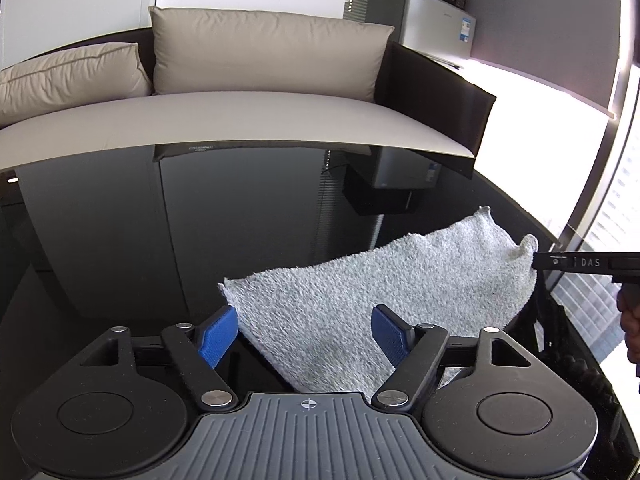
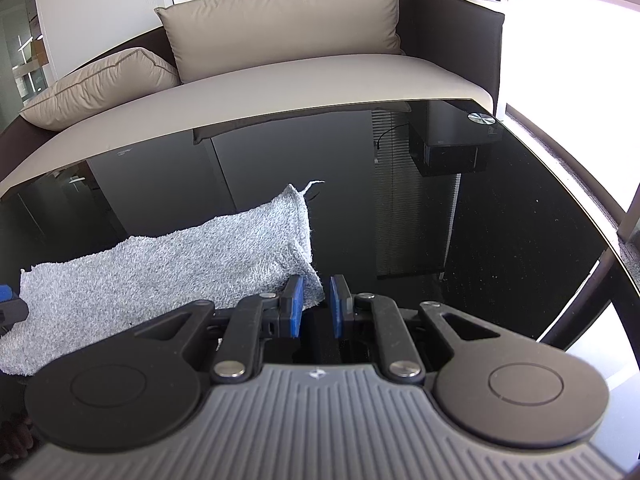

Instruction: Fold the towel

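A: Where does the towel (image 1: 360,304) sit from my left claw (image 1: 306,334)?

B: Dead ahead and running off toward two o'clock in the left wrist view. It lies on the black glass desk (image 1: 160,240), and its long axis goes from the near-left corner at about eleven o'clock of the claw out to the far-right end.

A: And the left claw itself?

B: Wide apart, gripping nothing. The blue pads (image 1: 218,334) stand on either side of the near end of the cloth without pressing it, so I read it as free.

A: The right claw (image 2: 316,310)?

B: Narrow gap, the pads not quite together. In the right wrist view the towel's right-hand corner lies just at the left pad and reaches into the gap, but I see no cloth pinched. From the left camera its black finger sits against the raised far-right corner at three o'clock; whether it has hold there I cannot tell.

A: So which hand is nearer for the next fold?

B: I judge each one owns its own end: left at the near-left, right at the far-right. The fold would have to cross the long axis.
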The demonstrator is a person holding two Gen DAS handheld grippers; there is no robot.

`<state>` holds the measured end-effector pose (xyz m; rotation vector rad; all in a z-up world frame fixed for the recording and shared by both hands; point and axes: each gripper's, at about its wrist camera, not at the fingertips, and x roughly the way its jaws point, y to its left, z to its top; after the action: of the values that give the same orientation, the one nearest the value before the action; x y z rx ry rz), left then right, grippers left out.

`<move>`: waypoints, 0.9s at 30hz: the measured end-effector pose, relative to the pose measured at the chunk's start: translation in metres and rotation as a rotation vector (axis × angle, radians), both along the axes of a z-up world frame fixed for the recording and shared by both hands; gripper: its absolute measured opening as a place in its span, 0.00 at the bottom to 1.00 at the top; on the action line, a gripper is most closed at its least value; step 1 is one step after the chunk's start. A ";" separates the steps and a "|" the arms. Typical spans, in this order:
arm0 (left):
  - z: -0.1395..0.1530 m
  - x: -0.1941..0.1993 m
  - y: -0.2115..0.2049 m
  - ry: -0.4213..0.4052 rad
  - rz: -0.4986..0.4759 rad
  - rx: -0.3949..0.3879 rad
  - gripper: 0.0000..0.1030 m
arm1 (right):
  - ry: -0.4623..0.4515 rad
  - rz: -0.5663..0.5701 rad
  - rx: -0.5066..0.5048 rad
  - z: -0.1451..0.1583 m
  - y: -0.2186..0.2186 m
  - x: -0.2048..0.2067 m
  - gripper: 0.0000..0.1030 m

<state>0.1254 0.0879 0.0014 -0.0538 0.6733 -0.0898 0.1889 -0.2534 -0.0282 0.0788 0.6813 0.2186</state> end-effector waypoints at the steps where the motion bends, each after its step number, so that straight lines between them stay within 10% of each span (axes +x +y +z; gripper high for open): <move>1: 0.000 0.002 0.002 -0.007 0.001 0.001 0.69 | -0.002 0.004 0.002 0.000 -0.001 0.000 0.15; 5: -0.003 0.015 0.012 -0.020 -0.005 -0.009 0.65 | -0.006 0.008 0.010 -0.001 -0.003 0.000 0.15; 17: -0.013 0.030 0.021 0.012 -0.018 0.013 0.11 | -0.018 0.015 0.010 -0.003 -0.003 0.003 0.15; 27: -0.011 0.017 0.015 0.025 0.063 0.046 0.07 | -0.018 -0.023 0.015 0.002 -0.007 -0.003 0.27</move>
<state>0.1424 0.1025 -0.0094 -0.0319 0.6982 -0.0132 0.1854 -0.2603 -0.0259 0.0992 0.6607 0.2025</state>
